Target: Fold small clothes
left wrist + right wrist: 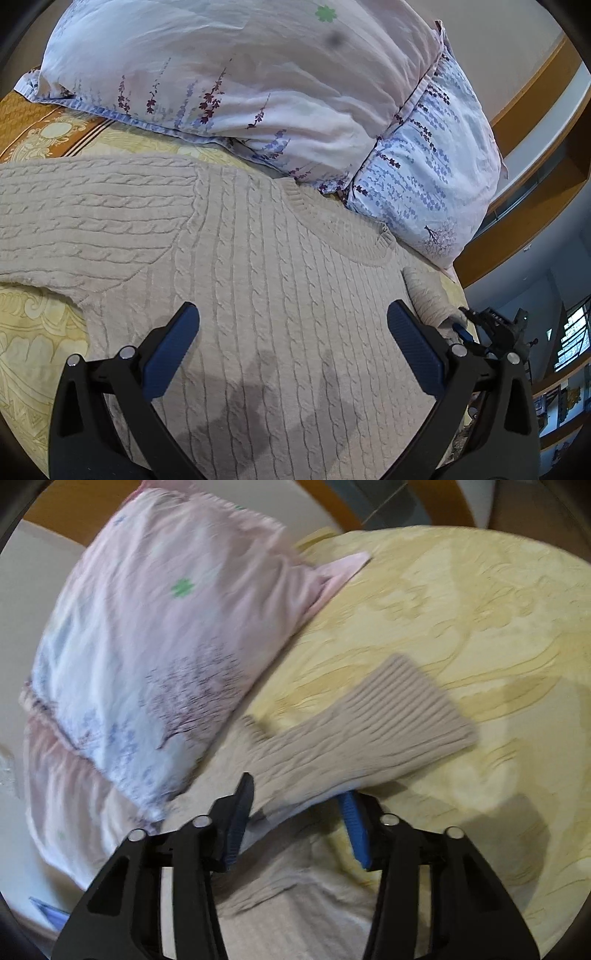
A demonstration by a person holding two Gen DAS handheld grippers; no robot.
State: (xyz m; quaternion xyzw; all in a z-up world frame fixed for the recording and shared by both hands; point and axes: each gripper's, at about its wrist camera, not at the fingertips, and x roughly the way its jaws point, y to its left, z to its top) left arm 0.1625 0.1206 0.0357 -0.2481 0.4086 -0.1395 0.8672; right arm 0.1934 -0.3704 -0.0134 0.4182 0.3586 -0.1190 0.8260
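Observation:
A beige cable-knit sweater (280, 280) lies flat on the bed, collar toward the pillows, its left sleeve (81, 221) stretched out to the left. My left gripper (293, 317) is open and empty, hovering just above the sweater's chest. In the right wrist view, my right gripper (299, 797) has the sweater's right sleeve (354, 734) between its fingers, the ribbed cuff (413, 698) sticking out beyond them over the bedspread. The jaws stand fairly wide, so the grip is unclear. The right gripper also shows in the left wrist view (461, 328) at the sleeve.
Two floral pink and blue pillows (258, 85) lie stacked just behind the collar, also in the right wrist view (159, 638). A yellow patterned bedspread (461, 609) covers the bed. A wooden headboard (535, 110) curves at the back right.

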